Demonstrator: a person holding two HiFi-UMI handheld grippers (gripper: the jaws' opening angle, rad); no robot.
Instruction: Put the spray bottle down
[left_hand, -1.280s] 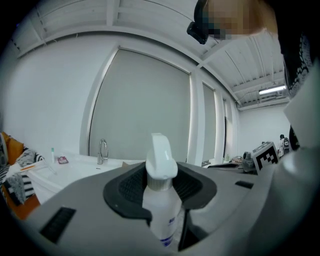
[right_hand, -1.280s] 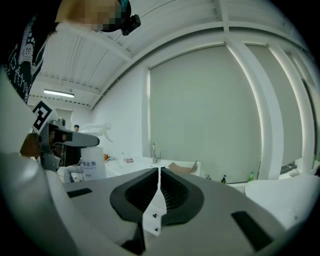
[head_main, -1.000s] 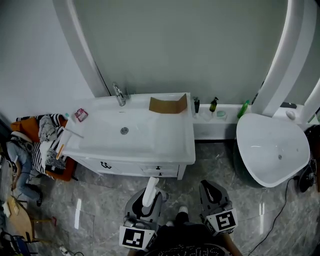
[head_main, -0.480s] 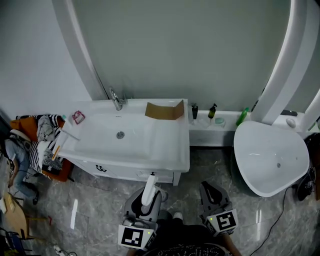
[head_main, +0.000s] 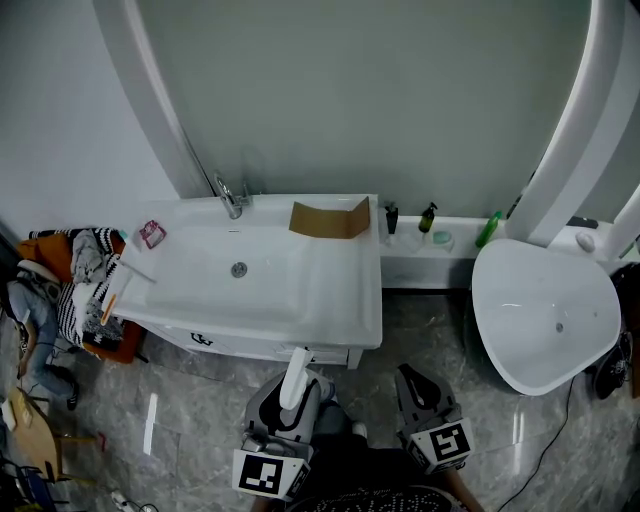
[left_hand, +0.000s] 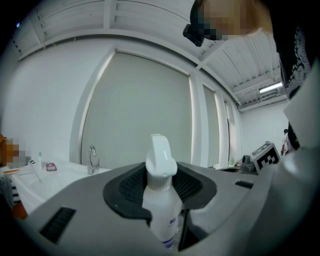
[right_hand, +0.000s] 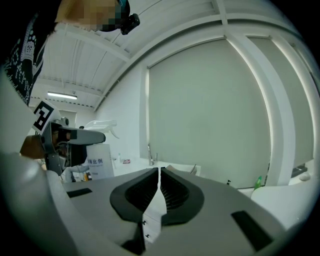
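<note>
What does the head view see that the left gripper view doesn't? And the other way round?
Only the head view shows the white bathtub, the brown cardboard piece at the back of the sink, and the grey floor. Only the left gripper view shows the ceiling with its strip light. Both show the spray bottle clamped upright in the left gripper, the faucet and the sink.

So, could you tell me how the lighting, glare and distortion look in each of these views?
Head view: even, soft light, with bright streaks of glare on the glossy floor. Left gripper view: strong fisheye bending, black corners, spray bottle sharp. Right gripper view: same bending and dark corners; a ceiling lamp glows without flare.
</note>
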